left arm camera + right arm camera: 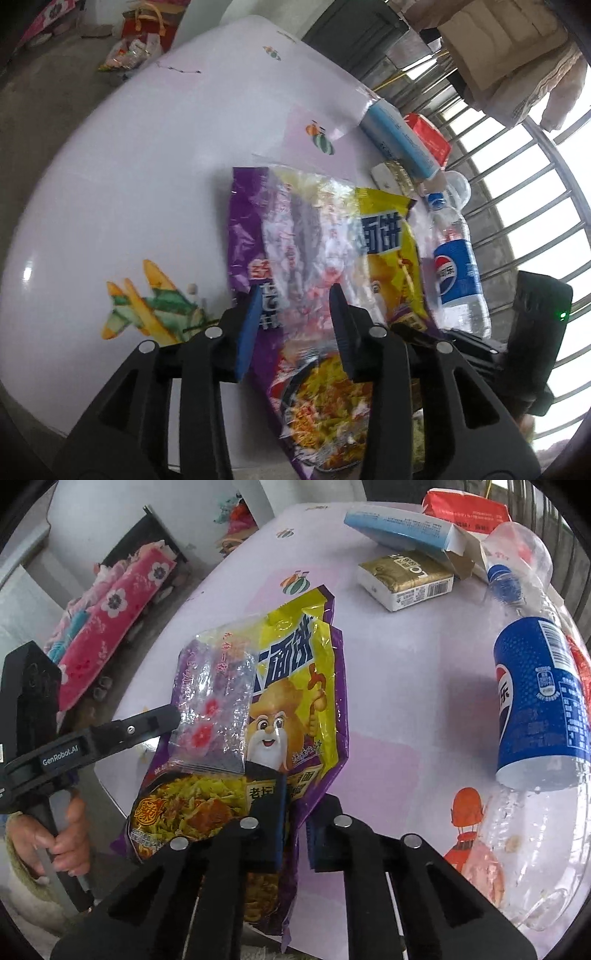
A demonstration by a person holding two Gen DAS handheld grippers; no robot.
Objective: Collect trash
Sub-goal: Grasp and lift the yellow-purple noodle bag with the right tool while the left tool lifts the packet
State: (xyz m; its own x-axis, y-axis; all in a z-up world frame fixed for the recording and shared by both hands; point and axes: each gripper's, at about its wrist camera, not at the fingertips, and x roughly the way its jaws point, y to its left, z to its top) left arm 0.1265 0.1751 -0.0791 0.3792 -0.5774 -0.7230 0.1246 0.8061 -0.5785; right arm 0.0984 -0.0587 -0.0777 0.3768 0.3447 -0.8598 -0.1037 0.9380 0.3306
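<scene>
Presently:
- purple noodle wrapper, lying on the tabletop at its near edge, with a yellow wrapper and clear bag on top
- right hand-held gripper: clamped on the purple noodle wrapper
- left hand-held gripper: fingers apart, straddling the wrappers
- Pepsi bottle: lying beside them

Each wrist camera sits behind own fingers, angled down, close over table. Shared: stacked snack wrappers, Pepsi bottle.
</scene>
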